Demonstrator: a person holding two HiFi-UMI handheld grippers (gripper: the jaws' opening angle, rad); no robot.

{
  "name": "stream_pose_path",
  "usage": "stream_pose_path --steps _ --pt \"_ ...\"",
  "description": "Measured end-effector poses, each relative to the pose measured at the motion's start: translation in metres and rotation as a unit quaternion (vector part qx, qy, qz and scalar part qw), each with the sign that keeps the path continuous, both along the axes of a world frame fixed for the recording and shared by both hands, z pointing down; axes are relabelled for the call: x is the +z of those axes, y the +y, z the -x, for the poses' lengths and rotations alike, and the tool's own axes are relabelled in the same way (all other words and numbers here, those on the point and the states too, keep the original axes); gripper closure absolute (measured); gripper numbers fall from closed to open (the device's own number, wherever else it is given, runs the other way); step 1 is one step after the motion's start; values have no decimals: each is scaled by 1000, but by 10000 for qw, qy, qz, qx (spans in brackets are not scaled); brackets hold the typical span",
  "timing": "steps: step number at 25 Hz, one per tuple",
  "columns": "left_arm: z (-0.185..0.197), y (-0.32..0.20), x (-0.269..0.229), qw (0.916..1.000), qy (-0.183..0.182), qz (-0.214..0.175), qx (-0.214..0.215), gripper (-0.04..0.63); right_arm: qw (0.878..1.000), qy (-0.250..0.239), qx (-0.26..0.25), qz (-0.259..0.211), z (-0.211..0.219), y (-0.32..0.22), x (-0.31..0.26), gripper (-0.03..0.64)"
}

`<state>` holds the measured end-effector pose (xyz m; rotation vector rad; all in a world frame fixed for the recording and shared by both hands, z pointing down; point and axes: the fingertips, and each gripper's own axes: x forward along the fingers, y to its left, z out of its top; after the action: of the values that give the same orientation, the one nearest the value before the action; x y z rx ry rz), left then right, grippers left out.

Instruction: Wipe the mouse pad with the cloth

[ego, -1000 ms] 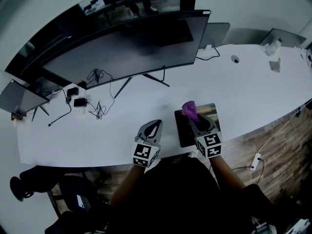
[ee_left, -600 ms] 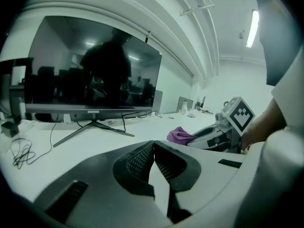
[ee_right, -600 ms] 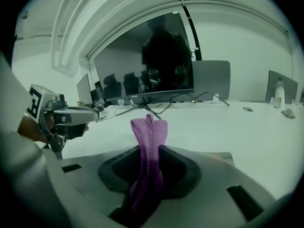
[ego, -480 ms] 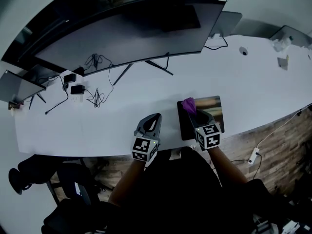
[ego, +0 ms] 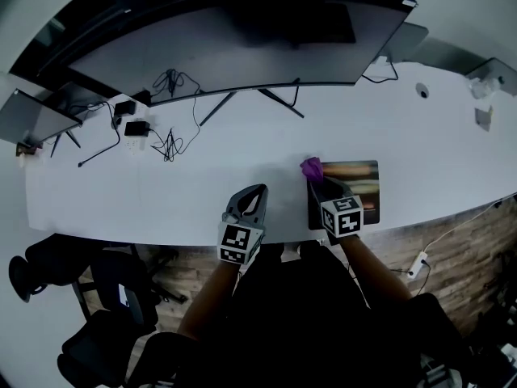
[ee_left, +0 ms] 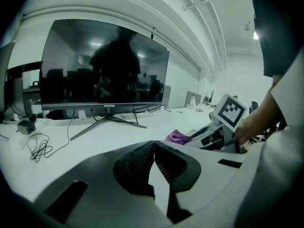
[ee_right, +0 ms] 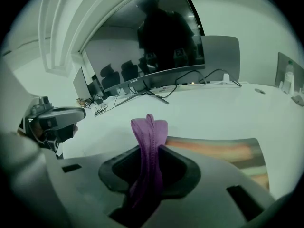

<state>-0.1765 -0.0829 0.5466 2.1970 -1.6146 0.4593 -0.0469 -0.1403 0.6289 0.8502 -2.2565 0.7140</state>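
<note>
While we look down over the white surface (ego: pixel 202 192), our right tool (ego: pixel 319 183) reaches over the near left part of the mouse pad (ego: pixel 359 180), which lies close to the surface's front edge, to the right of our body. In the right gripper view its jaws are clamped on the purple cloth (ee_right: pixel 148 127). The fabric is bunched into a narrow fold that runs up through the gap and stands out past the tips. From the head view the free end of the cloth sits at the pad's far left corner. We cannot tell whether it touches the pad there. The pad shows a picture in brownish bands, and most of it lies bare to the right of the tool.

Our left tool (ego: pixel 255 194) lies just left of the pad and apart from it, over bare surface near the front edge. The left gripper view shows its jaws brought together so that the tips meet, with nothing between them. The right tool and the cloth show beyond it.

Farther back a wide curved monitor (ego: pixel 242 47) stands on a splayed foot, its screen dark. A tangle of cables (ego: pixel 166 144) and small adapters lies under its left end.
</note>
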Motion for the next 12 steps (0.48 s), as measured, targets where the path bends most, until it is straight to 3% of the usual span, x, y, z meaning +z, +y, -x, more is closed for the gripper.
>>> stream_pose_path --steps 12 --pt "5 1 -2 9997 159 8 -174 575 9999 72 60 126 1 -3 6 502"
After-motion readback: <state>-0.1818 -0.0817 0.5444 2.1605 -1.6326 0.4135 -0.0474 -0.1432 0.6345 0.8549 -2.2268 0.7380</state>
